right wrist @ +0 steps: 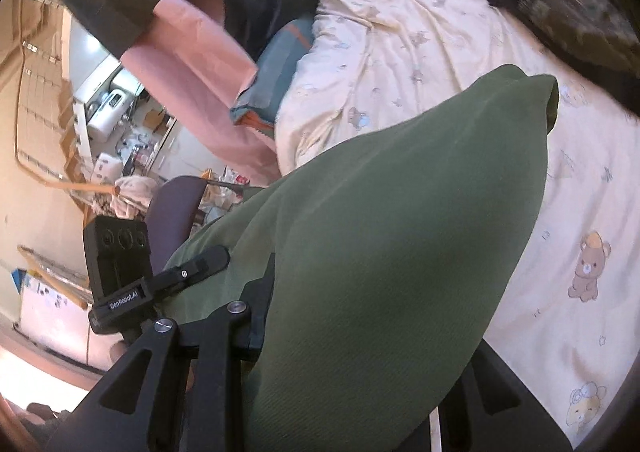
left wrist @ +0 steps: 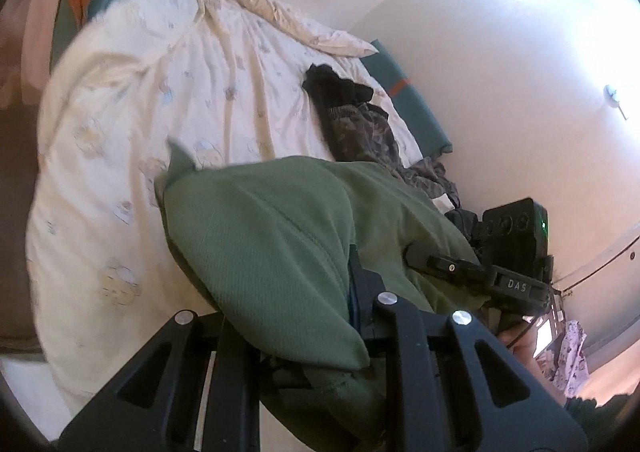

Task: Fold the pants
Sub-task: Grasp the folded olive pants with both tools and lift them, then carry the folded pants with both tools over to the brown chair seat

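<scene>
Green pants [left wrist: 260, 236] hang from both grippers above a bed with a cream bear-print duvet [left wrist: 160, 100]. In the left wrist view my left gripper [left wrist: 344, 292] is shut on the green cloth, which drapes over its fingers and hides the tips. The right gripper [left wrist: 448, 264] reaches in from the right, also pinching the cloth. In the right wrist view the green pants [right wrist: 400, 232] fill the middle and cover my right gripper [right wrist: 276, 292], which is shut on the fabric. The left gripper [right wrist: 200, 264] grips the cloth at the left.
A camouflage garment [left wrist: 360, 132] and a black garment [left wrist: 336, 86] lie on the duvet's far side by the wall; they also show in the right wrist view [right wrist: 576, 8]. A teal pillow [left wrist: 404, 92] lies beside the wall. A pink sheet [right wrist: 192, 52] and cluttered shelves [right wrist: 120, 112] lie left.
</scene>
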The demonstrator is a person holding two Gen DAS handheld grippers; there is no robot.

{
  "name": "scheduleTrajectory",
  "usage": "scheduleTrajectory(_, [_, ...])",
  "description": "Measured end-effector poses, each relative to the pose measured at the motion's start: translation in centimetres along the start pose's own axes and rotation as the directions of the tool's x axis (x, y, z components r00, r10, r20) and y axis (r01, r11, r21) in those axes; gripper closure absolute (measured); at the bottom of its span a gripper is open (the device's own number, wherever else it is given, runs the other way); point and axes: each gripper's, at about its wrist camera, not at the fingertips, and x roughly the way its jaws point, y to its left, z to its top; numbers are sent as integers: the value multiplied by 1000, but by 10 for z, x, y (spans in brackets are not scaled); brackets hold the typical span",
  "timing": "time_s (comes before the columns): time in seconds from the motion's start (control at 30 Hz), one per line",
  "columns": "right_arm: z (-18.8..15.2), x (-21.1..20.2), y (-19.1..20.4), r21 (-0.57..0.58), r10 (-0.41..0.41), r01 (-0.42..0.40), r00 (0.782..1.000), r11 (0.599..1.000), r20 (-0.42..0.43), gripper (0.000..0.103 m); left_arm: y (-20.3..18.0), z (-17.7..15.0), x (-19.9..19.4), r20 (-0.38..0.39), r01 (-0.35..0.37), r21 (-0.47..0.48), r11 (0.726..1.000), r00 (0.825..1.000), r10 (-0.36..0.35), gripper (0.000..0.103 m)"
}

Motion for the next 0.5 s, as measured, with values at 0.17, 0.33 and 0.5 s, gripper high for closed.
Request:
scheduleTrajectory(0.17, [12, 22, 50, -88, 5, -5, 1000, 996, 4, 76, 15, 14, -39, 45, -52, 5, 999, 998, 51, 87])
scheduleTrajectory(0.33, [23, 47, 82, -115, 33, -34, 999, 993, -12, 76, 25, 24, -73, 111, -55, -8, 998, 992, 55, 87])
scheduleTrajectory(0.5, [35, 71, 133, -172, 69, -72, 997, 982, -26, 76, 39, 42, -129, 174, -90, 0, 996, 981, 89, 87])
